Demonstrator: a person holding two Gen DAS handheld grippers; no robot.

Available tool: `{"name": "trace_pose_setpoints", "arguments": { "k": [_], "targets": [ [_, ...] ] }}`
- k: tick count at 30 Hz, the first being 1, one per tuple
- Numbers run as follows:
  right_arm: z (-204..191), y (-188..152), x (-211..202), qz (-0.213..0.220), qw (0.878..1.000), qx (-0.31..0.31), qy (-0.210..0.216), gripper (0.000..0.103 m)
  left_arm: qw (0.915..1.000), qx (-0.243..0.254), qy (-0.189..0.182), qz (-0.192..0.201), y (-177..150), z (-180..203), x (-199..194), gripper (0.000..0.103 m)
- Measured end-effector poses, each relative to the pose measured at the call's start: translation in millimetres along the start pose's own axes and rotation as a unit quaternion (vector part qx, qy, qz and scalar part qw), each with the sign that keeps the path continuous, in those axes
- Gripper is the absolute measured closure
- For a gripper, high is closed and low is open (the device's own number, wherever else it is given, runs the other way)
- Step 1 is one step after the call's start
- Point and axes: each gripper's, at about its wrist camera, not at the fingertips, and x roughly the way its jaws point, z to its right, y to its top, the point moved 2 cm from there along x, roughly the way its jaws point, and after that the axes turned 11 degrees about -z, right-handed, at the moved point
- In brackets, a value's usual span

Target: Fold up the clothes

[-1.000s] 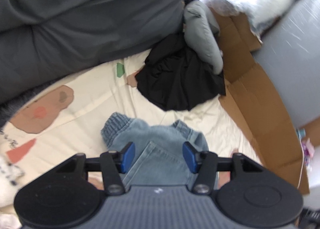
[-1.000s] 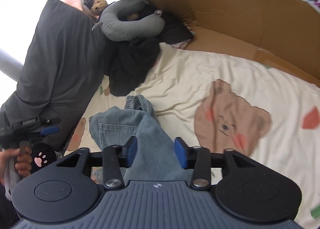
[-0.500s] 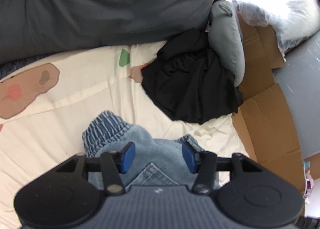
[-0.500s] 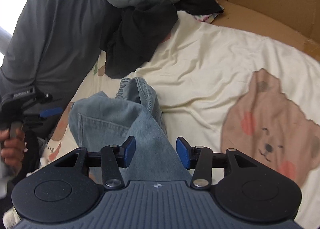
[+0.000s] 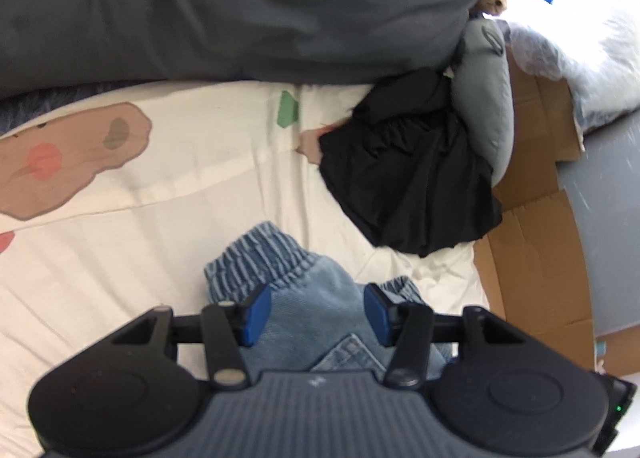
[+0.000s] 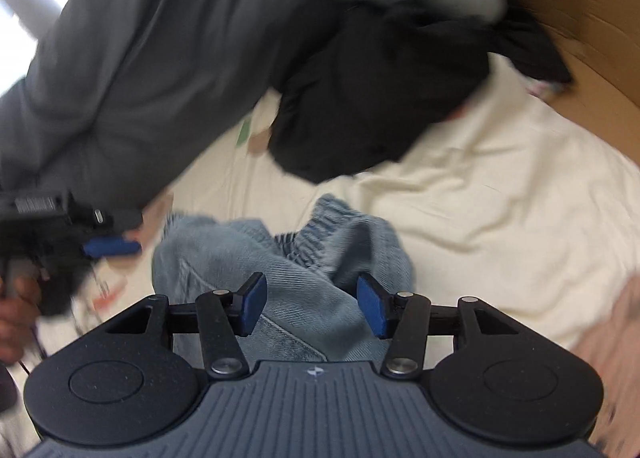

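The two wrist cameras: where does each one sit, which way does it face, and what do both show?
Left wrist: sits behind the open left gripper, faces down at the jeans on the bear-print sheet, toward the dark pillow.
Right wrist: sits behind the open right gripper, looks over the jeans; the left gripper and a hand show at left.
Shared: jeans, black garment, grey neck pillow, cardboard.

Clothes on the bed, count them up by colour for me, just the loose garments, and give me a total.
Blue denim: 1, the jeans bunched in front of both grippers.
Black: 1, the crumpled black garment beside the grey neck pillow.
Total: 2 loose garments in view.
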Motion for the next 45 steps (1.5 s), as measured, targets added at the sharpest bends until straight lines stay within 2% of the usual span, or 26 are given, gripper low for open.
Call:
{"name": "trace_pose_setpoints", "arguments": {
  "k": [4, 9, 10, 12, 15, 17, 21, 30, 35, 41, 45],
  "targets": [
    [-9.3, 10.9, 11.3, -0.037, 0.998, -0.055, -0.006, 0.045, 1.0, 0.004, 0.001, -0.004, 3.9, -8.4, -2.6, 0.049],
    [-7.6, 12.4, 25.7, -0.065, 0.996, -0.066, -0.012, 0.046, 0.9998, -0.02, -0.008, -0.005, 6.2, -20.2, -6.1, 0.049],
    [-8.5, 11.0, 28.2, -0.07, 0.995, -0.066, -0.013, 0.053, 0.9996, -0.024, -0.011, -0.005, 5.9, -20.9, -6.3, 0.05],
    [-12.5, 8.1, 29.7, -0.077, 0.995, -0.069, -0.014, 0.077, 0.9993, -0.03, -0.019, -0.006, 5.2, -21.1, -6.5, 0.05],
    [-20.2, 1.9, 21.5, -0.066, 0.996, -0.062, -0.017, 0.089, 0.9987, -0.037, -0.036, -0.008, 2.3, -16.5, -6.2, 0.05],
    [-27.0, -4.1, 13.0, -0.056, 0.997, -0.056, -0.013, 0.092, 0.9981, -0.039, -0.047, -0.01, -0.7, -11.2, -6.3, 0.05],
    [-46.7, -18.0, -2.4, -0.044, 0.998, -0.047, 0.0, 0.095, 0.9976, -0.034, -0.059, -0.014, -7.2, 1.5, -6.1, 0.05],
    [-103.7, -54.1, -17.9, -0.028, 0.999, -0.032, 0.025, 0.096, 0.9981, -0.021, -0.051, -0.029, -27.2, 15.2, -30.0, 0.05],
    [-128.5, -73.9, -18.0, -0.019, 0.999, -0.015, 0.043, 0.096, 0.9997, -0.003, -0.013, -0.022, -36.9, 14.2, -46.6, 0.048],
    [-146.5, -88.1, -16.0, -0.013, 0.998, 0.013, 0.059, 0.096, 0.9993, 0.013, 0.011, -0.032, -46.3, 7.9, -56.6, 0.047],
    [-155.1, -99.0, -13.8, -0.013, 0.997, 0.029, 0.075, 0.095, 0.9987, 0.007, 0.03, -0.041, -53.3, -4.4, -56.9, 0.047]
  ]
}}
